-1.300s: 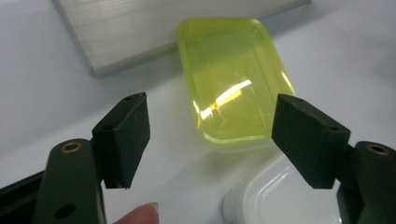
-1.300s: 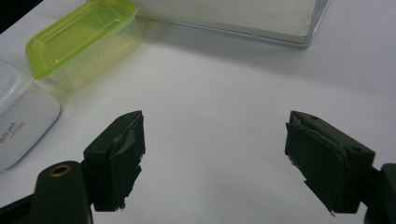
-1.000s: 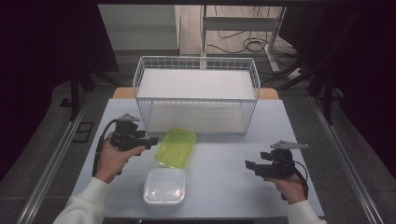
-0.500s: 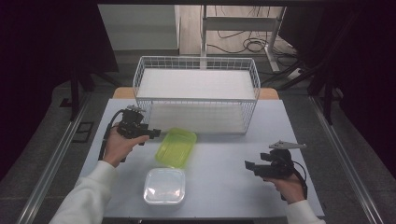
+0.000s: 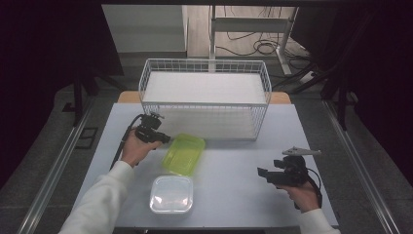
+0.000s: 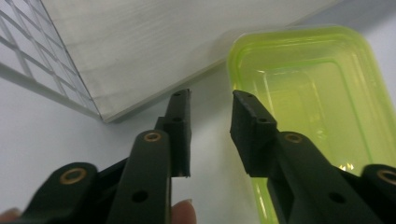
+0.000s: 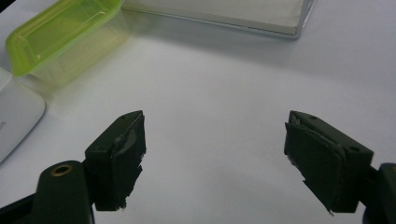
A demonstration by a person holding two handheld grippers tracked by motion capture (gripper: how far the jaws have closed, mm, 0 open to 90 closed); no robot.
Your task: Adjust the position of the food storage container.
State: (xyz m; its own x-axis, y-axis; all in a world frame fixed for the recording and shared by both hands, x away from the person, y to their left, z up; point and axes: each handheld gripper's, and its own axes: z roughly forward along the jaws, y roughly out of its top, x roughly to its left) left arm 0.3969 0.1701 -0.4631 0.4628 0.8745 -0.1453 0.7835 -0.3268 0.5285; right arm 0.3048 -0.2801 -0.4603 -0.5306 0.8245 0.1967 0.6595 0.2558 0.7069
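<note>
- The worktop is pale grey, and the white wire basket stands at its far side, empty apart from its white liner.
- The green container lies just in front of the basket's near left corner, open side up, its long axis running from near-left to far-right in the high view.
- The clear lid rests flat on the worktop, just nearer to me than the green container and apart from it.
- My left tongs sit right beside the container's left rim, jaws a little apart and gripping nothing; the rim lies just to the right of them in the left gripper view, so a short shift that way should put one jaw inside the wall and one outside.
- My right tongs hover over bare worktop well to the right, jaws wide apart and empty; the left hand is plainly the nearer one for this container.
</note>
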